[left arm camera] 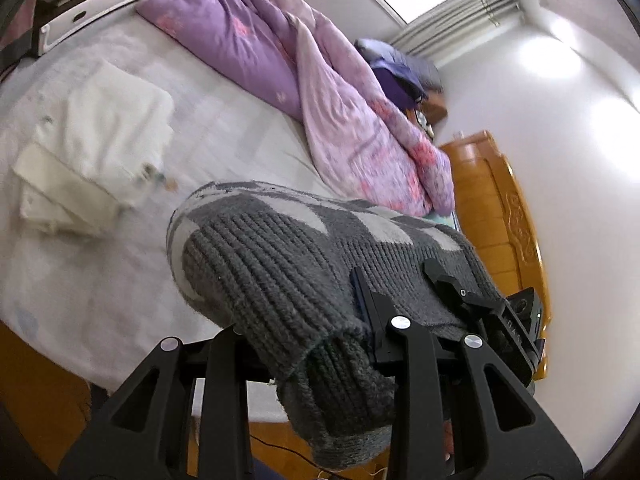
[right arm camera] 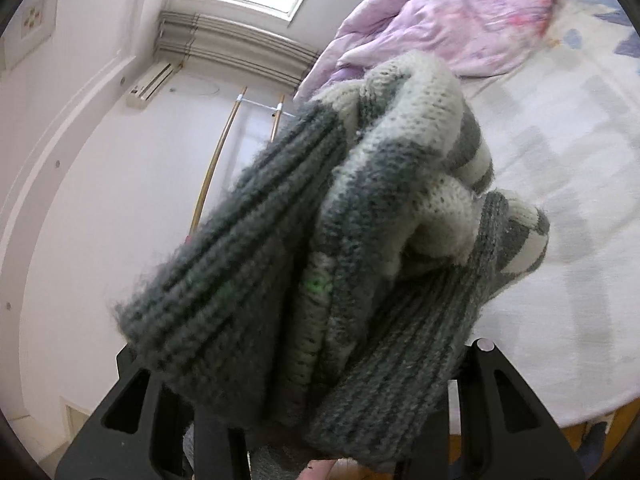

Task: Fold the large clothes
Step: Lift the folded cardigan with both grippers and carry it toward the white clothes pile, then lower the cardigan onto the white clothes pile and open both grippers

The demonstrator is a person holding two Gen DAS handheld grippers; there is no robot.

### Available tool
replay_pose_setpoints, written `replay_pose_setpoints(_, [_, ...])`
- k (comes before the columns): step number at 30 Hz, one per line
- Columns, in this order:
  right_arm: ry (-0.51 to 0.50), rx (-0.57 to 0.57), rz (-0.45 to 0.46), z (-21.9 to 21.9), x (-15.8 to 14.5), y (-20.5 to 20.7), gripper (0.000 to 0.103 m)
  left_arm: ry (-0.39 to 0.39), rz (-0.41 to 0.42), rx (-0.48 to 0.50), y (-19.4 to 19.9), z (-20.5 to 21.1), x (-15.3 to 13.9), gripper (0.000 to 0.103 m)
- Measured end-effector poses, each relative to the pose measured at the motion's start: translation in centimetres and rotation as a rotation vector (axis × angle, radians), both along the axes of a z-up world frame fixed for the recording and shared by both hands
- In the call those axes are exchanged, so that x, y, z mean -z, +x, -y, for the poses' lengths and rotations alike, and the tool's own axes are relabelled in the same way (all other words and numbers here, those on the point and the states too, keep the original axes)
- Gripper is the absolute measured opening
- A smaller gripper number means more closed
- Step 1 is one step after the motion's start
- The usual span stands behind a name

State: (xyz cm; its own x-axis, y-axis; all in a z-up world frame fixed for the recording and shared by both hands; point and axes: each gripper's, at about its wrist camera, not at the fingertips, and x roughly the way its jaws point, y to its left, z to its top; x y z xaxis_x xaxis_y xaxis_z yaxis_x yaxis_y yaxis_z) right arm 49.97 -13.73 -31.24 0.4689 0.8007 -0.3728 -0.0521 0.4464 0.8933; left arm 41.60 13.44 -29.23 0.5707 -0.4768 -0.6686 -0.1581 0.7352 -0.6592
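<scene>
Grey knit sweater [left arm camera: 280,264] is clamped by both grippers, left [left arm camera: 320,344] and right [right arm camera: 320,360]; "DAS" lettering [left arm camera: 513,330] is seen lower right, above the white-sheeted bed [left arm camera: 224,140].

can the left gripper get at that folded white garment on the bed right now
Probably not as things stand. The left gripper is shut on the grey knitted sweater, which drapes across its front. The folded white garment lies apart on the bed with nothing on top, so the way opens once the sweater is set down.

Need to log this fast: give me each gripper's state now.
Left gripper: closed on the grey sweater.
Right gripper: closed on the same sweater.
</scene>
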Motion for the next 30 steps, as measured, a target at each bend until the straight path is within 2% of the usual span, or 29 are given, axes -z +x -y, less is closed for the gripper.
replay_pose_setpoints(1, [0.003, 0.004, 0.01, -1.6, -0.2, -0.4, 0.036, -0.001, 0.008, 0.006, 0.5, -1.9, -0.3, 0.029])
replay_pose_setpoints(4, [0.013, 0.026, 0.058, -8.0, -1.5, 1.8, 0.036, 0.015, 0.054, 0.034, 2.9, -8.6, -1.8, 0.029])
replay_pose_setpoints(8, [0.077, 0.053, 0.133, -16.2, -2.7, 6.1, 0.036, 0.057, 0.133, 0.069, 6.6, -16.5, -4.1, 0.029])
replay_pose_setpoints(11, [0.148, 0.067, 0.197, -21.0, -1.9, 9.1, 0.036, 0.12, 0.209, 0.09, 9.0, -21.2, -5.5, 0.029])
replay_pose_setpoints(13, [0.189, 0.074, 0.207, -24.1, -0.3, 10.1, 0.036, 0.181, 0.264, 0.103, 9.9, -23.7, -5.3, 0.029])
replay_pose_setpoints(15, [0.155, 0.059, 0.194, -27.2, 3.0, 11.0, 0.036, 0.207, 0.283, 0.111, 10.8, -26.1, -3.6, 0.029])
replay_pose_setpoints(16, [0.142, 0.052, 0.159, -28.3, 4.9, 10.6, 0.035, 0.236, 0.253, 0.118, 11.6, -27.6, -1.0, 0.029])
replay_pose_setpoints(17, [0.122, 0.037, 0.07, -29.8, 8.4, 10.8, 0.035, 0.254, 0.212, 0.119, 12.1, -28.2, 0.8, 0.029])
replay_pose_setpoints(18, [0.111, 0.027, 0.009, -30.2, 10.7, 10.8, 0.035, 0.305, 0.112, 0.114, 12.8, -29.2, 4.7, 0.029])
replay_pose_setpoints(19, [0.066, 0.005, -0.109, -31.9, 15.0, 10.7, 0.035, 0.34, 0.037, 0.114, 13.1, -29.9, 7.5, 0.029])
replay_pose_setpoints(20, [0.014, -0.023, -0.175, -33.0, 17.5, 10.8, 0.035, 0.356, -0.052, 0.11, 13.1, -30.6, 11.1, 0.029])
replay_pose_setpoints(22, [-0.089, -0.074, -0.296, -34.9, 22.0, 10.0, 0.035, 0.35, -0.187, 0.07, 12.2, -32.0, 16.6, 0.03])
replay_pose_setpoints(24, [-0.099, -0.06, -0.313, -35.4, 23.4, 9.2, 0.035, 0.312, -0.207, 0.019, 10.4, -32.9, 19.2, 0.03])
replay_pose_setpoints(26, [-0.128, -0.059, -0.306, -35.8, 23.3, 9.4, 0.035, 0.283, -0.215, -0.014, 9.7, -33.1, 20.3, 0.033])
replay_pose_setpoints(29, [-0.168, -0.059, -0.304, -37.5, 22.5, 11.6, 0.034, 0.261, -0.226, -0.036, 9.5, -32.8, 21.0, 0.033])
replay_pose_setpoints(30, [-0.18, -0.058, -0.296, -38.7, 21.9, 10.4, 0.034, 0.262, -0.223, -0.032, 9.4, -32.4, 20.8, 0.033])
